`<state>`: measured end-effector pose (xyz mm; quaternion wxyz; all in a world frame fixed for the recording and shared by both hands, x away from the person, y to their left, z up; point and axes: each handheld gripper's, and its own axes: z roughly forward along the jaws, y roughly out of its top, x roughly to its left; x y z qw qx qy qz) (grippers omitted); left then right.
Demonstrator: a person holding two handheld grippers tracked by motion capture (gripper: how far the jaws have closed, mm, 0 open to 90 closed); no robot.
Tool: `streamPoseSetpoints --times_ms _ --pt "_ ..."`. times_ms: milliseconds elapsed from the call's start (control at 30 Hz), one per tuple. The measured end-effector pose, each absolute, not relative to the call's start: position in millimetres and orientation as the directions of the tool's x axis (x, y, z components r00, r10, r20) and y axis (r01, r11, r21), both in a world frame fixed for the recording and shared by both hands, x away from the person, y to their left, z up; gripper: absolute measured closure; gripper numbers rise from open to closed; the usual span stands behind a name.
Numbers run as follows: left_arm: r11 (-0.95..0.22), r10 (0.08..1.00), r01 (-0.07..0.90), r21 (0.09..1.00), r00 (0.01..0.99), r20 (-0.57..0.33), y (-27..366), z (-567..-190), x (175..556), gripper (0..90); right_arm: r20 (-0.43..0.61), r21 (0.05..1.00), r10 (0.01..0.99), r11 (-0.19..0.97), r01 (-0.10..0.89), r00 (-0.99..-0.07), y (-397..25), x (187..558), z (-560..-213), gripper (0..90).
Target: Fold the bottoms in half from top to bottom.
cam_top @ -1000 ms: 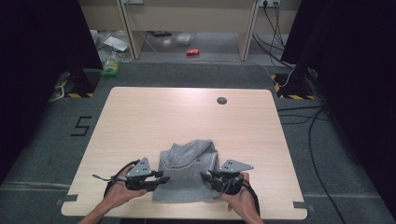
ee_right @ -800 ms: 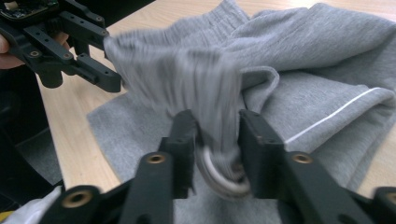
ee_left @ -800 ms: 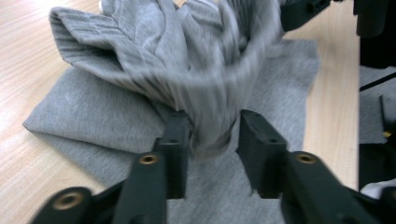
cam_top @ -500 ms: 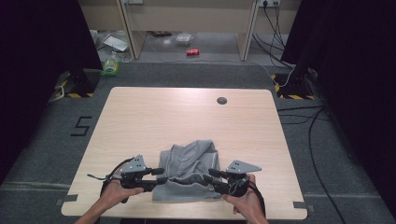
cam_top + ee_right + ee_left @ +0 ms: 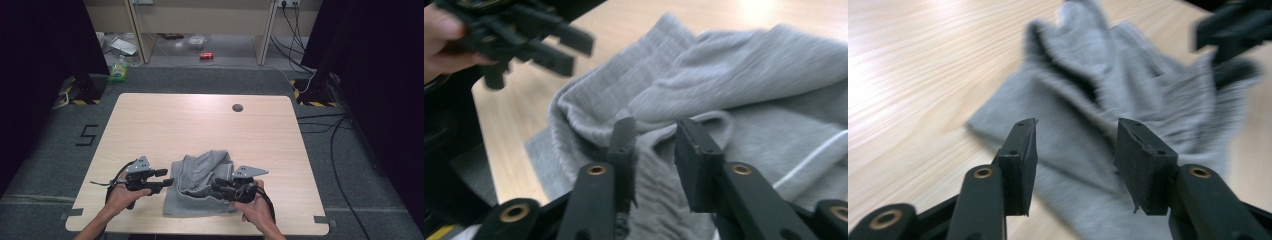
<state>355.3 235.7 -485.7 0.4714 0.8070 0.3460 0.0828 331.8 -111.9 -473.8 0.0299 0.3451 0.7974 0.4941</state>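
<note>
Now both grippers sit at the grey garment (image 5: 200,187), pre-grasp. Left gripper (image 5: 165,179) jaws open, off its edge; right gripper (image 5: 216,186) jaws open over a fold. Next: close on cloth.

Wooden table (image 5: 175,125), red can (image 5: 206,55) on floor, cables (image 5: 345,135), green bag (image 5: 118,73)

Black grippers (image 5: 165,179), brass-coloured rivets on jaws, grey triangular top plates, black cables.
</note>
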Motion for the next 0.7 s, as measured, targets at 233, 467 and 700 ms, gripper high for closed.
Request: streamPoseSetpoints --times_ms 233,467,700 --pt "-0.333 0.675 0.518 0.788 0.715 -0.185 242 -498 363 44.0 0.276 0.779 0.529 0.366 0.509 -0.803 -108 311 -485 81.2" --pt "-0.385 0.7 0.517 0.764 0.704 -0.123 243 -505 365 41.2 0.262 0.748 0.512 0.428 0.508 -0.818 -106 293 -502 82.3" --pt "-0.417 0.708 0.521 0.745 0.7 -0.094 245 -510 364 37.9 0.271 0.763 0.518 0.398 0.509 -0.811 -104 299 -492 72.7"
